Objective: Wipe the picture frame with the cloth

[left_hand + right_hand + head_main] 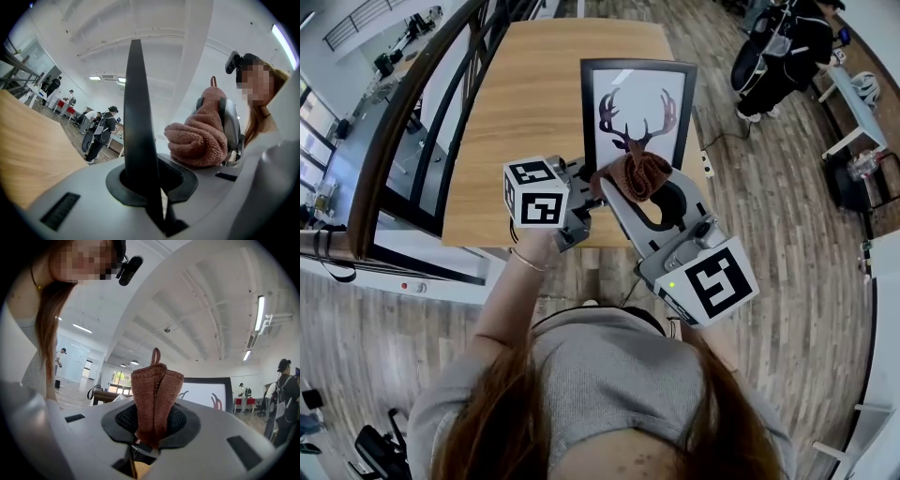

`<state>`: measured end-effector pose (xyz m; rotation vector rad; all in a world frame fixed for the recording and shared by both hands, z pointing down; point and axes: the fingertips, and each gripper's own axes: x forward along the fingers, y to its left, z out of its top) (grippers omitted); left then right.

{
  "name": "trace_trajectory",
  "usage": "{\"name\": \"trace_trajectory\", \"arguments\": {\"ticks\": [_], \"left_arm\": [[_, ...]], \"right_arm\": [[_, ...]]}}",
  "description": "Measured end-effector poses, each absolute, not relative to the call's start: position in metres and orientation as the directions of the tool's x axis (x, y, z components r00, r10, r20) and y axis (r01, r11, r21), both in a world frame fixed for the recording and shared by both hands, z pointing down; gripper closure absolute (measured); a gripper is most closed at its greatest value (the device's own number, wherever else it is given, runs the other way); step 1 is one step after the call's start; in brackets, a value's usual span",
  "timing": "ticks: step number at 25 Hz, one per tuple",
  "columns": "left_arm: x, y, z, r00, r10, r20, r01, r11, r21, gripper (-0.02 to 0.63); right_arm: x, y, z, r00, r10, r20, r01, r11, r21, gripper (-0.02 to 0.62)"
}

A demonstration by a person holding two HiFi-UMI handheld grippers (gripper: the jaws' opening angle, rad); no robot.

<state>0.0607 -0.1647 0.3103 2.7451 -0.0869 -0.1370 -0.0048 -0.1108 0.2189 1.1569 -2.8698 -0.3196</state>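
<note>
Two grippers clamped: left gripper (149, 187) pinches the picture frame (637, 103) by its lower black edge, likely steadying it over the table (516, 112); right gripper (149, 437) nips the bunched cloth (155, 390) close by, poised for wiping.

Person: grey ribbed knit short-sleeved top (609, 375) at six o'clock of the head view. Long reddish-brown hair (487, 422) lies over both shoulders. Thin pale bracelet (528, 261) on the left wrist.

Left gripper (587, 178): light grey moulded shell, with a white cube with black square markers (534, 192) at nine o'clock of centre.

Right gripper (628, 183): matching grey shell with a black-lined opening. Its second marker cube (712, 281) sits at four o'clock, with a small green indicator light (672, 284) beside it.
</note>
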Motion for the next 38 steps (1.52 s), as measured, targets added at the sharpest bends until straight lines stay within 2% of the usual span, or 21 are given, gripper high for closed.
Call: {"name": "trace_trajectory", "arguments": {"ticks": [6,9,19,23,31,38], "left_arm": [[0.063,-0.171,0.314,0.989,-0.111,-0.096,-0.065,-0.918,0.391,0.56],[0.063,-0.169,0.311,0.988,-0.11,-0.106,-0.06,-0.918,0.392,0.56],[0.059,-0.16,0.306,0.995,-0.059,-0.079,-0.027,-0.93,0.367,0.559],[0.058,-0.156,0.302,0.996,-0.04,-0.08,-0.007,-0.927,0.376,0.56],[0.059,-0.15,0.301,0.997,0.009,-0.083,0.039,-0.925,0.377,0.559],[0.058,-0.15,0.302,0.997,0.001,-0.081,0.031,-0.923,0.384,0.558]], "right_arm": [[0.009,-0.098,0.227,-0.75,-0.661,-0.033,-0.657,0.737,0.159,0.499],[0.02,-0.095,0.218,-0.74,-0.669,-0.065,-0.671,0.728,0.141,0.499],[0.054,-0.127,0.101,-0.584,-0.725,-0.366,-0.811,0.539,0.227,0.499],[0.051,-0.151,0.067,-0.548,-0.715,-0.435,-0.836,0.457,0.302,0.499],[0.041,-0.196,0.081,-0.523,-0.753,-0.4,-0.847,0.404,0.346,0.499],[0.042,-0.196,0.106,-0.53,-0.771,-0.354,-0.841,0.425,0.334,0.499]]}}
